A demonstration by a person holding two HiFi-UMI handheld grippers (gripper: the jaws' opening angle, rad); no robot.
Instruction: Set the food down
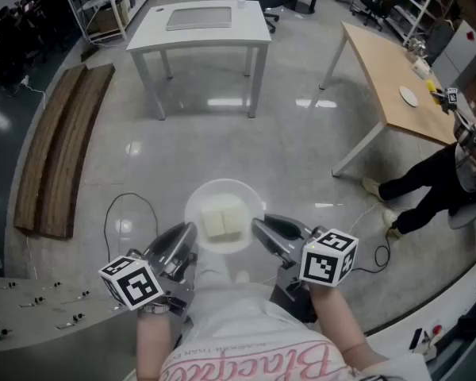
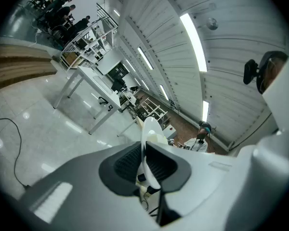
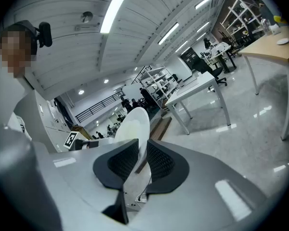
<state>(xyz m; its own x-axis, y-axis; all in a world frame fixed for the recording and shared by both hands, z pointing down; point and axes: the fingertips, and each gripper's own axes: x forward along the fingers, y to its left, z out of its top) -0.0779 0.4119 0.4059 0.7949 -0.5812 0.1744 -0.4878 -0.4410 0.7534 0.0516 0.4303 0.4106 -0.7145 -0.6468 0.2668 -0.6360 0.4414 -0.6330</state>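
Left gripper (image 1: 186,238) and right gripper (image 1: 262,230) each pinched one side of a white plate (image 1: 222,187) in the head view. They held it up in the air, close to the person's body. Two pale blocks of food (image 1: 224,219) lay side by side in the middle of the plate. Only the shiny grey floor (image 1: 222,133) was under it. A white tabletop (image 1: 198,22) stood well ahead, and a wooden tabletop (image 1: 389,70) stood off to the right. Both were far from the plate.

In the left gripper view, the left gripper (image 2: 144,154) had its jaws squeezed on the thin rim of the plate (image 2: 148,126). A bit of the food (image 2: 156,137) showed just past the rim.

In the right gripper view, the right gripper (image 3: 139,159) had its jaws squeezed on the other edge of the plate (image 3: 134,121). The food could not be seen there.

So the food was up in the air and not set down yet. What was left, I think, was to get to a tabletop, lower the plate flat onto it, and let both grippers go.
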